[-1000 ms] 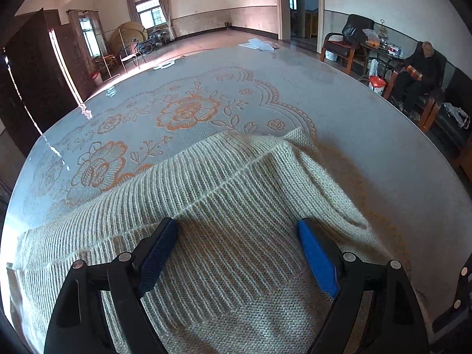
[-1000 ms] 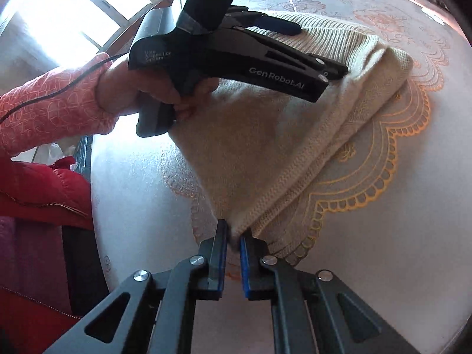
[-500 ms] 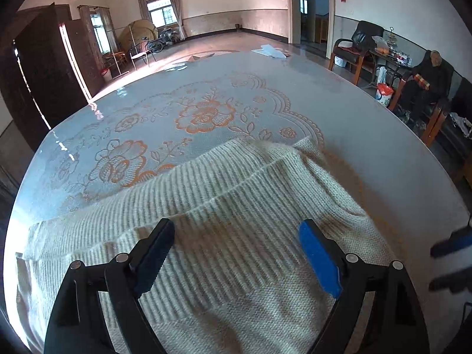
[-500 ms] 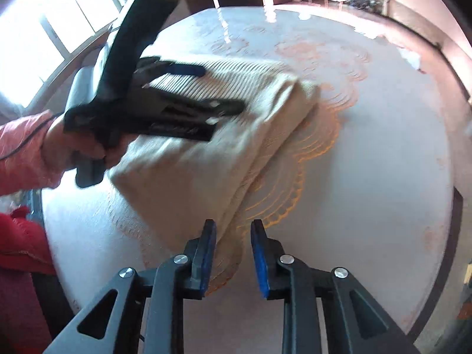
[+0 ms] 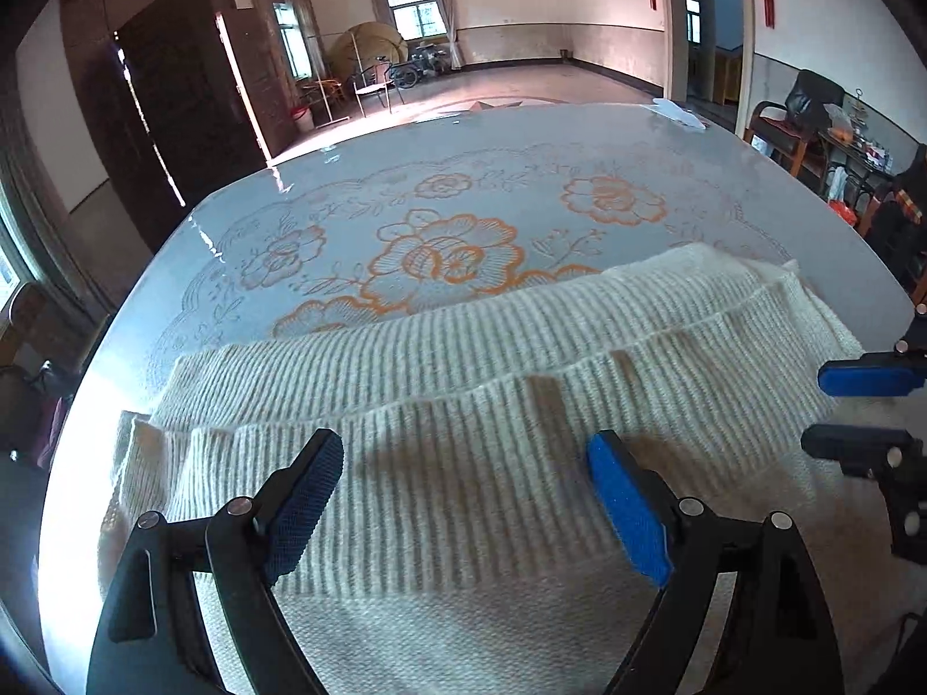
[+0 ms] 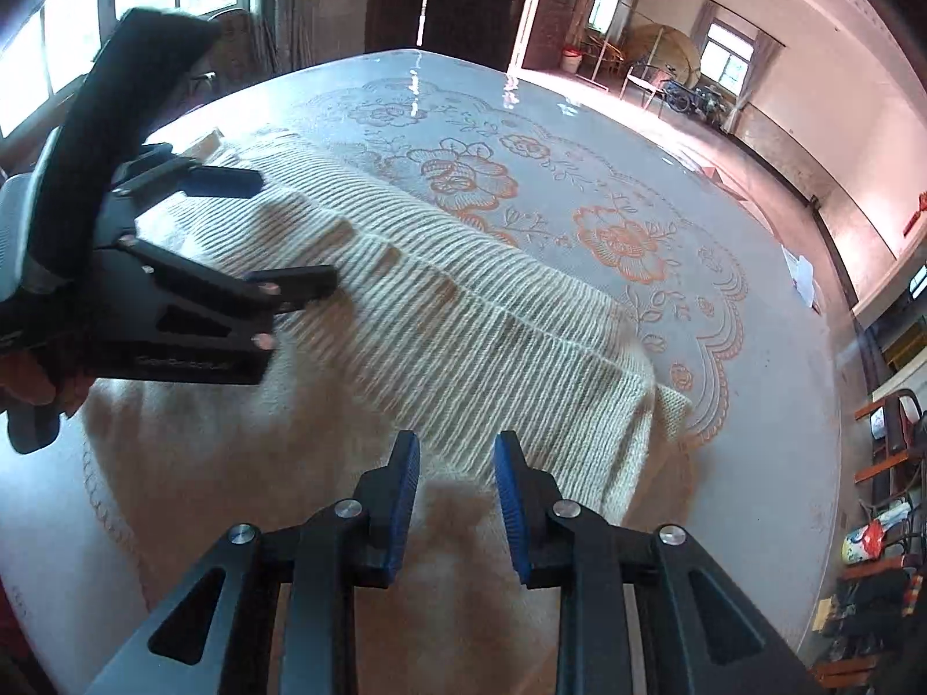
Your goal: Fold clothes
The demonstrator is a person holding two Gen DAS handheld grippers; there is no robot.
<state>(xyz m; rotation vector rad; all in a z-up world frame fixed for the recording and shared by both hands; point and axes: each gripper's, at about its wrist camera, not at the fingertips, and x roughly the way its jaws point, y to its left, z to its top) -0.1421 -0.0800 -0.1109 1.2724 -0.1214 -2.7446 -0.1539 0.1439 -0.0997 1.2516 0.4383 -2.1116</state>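
- The cream knit sweater (image 5: 475,405) lies on the round surface (image 5: 521,185), near the edge where the person stands. It already looks doubled over: one ribbed layer sits on top of another, with a hem edge running across it.
- Lying flat and spread like this, it is easy to press, smooth or fold again. Whether more folds are meant, I cannot tell.
- The sweater is soft and thick, so I think it will bend easily but may puff up at the folds.
- The left gripper (image 5: 463,498) hovers low over the middle of the sweater. Its fingers (image 5: 628,507) are spread wide apart and grasp nothing. Kept that wide, they could push the cloth flat or take a big pinch.
- The right gripper (image 6: 455,498) points at the sweater's near right corner. Its fingers (image 6: 400,504) have a gap between them and grasp nothing either. That spot is close to an edge, a good place to pick up cloth.
- A hand (image 6: 32,382) in the right wrist view holds the left gripper's handle.
- The surface has orange flowers (image 5: 446,260) drawn on it, and past the sweater it shows bare.
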